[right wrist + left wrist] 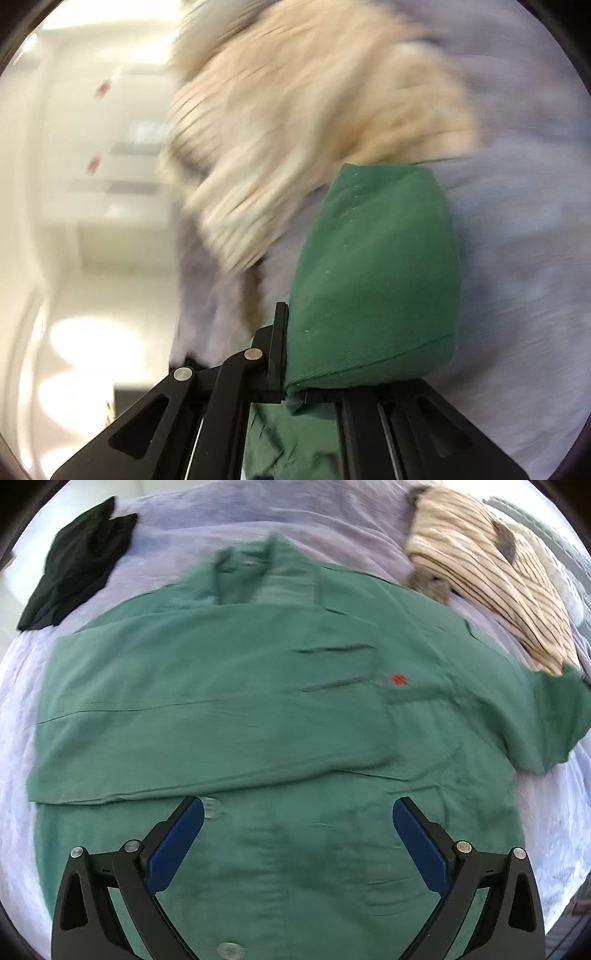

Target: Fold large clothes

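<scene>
Green fabric fills most of the left wrist view: a button shirt [236, 709] lies spread across the middle of a bed covered by a pale lilac sheet [332, 524], one side already folded over its front. The left gripper [298, 805] hangs above the shirt's lower part, jaws wide apart and holding nothing. The right gripper [291, 369] is clamped on the shirt's sleeve [376, 258]. A striped beige garment [491, 572] lies toward the far right corner, and a dark garment [77, 565] toward the far left corner.

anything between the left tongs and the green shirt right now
Nothing visible. The left tongs hang open straight over the green shirt, with only air between. The black garment and striped garment lie off to the sides.
</scene>
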The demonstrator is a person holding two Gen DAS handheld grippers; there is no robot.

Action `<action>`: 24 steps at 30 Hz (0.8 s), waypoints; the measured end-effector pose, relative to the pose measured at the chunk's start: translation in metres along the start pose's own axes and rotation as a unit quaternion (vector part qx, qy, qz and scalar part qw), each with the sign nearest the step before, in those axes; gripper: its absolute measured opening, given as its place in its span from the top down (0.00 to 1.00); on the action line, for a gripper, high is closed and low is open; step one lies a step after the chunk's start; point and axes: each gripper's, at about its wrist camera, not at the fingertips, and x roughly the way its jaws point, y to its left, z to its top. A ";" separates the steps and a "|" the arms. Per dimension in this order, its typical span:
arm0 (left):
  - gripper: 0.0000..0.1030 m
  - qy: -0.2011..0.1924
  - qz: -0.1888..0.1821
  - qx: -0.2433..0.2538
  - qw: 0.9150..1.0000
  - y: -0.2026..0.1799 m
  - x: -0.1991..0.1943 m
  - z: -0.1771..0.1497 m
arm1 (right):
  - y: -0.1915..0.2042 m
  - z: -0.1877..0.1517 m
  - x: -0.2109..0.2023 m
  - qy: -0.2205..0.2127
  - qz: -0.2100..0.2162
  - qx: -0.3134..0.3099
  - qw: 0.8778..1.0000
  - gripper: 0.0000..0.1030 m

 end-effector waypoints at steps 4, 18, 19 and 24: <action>0.01 -0.017 0.014 -0.025 0.999 0.038 -0.009 0.003 | 0.091 -0.041 0.050 0.062 0.015 -0.135 0.989 0.95; 0.00 -0.032 0.057 -0.124 0.990 0.165 -0.006 -0.024 | 0.170 -0.332 0.278 0.303 -0.138 -0.423 0.843 0.88; 0.00 -0.033 0.057 -0.126 0.990 0.170 -0.006 -0.027 | 0.164 -0.335 0.282 0.308 -0.155 -0.412 0.843 0.84; 0.00 -0.029 0.052 -0.133 0.989 0.185 -0.002 -0.030 | 0.157 -0.307 0.244 0.257 -0.117 -0.344 0.896 0.50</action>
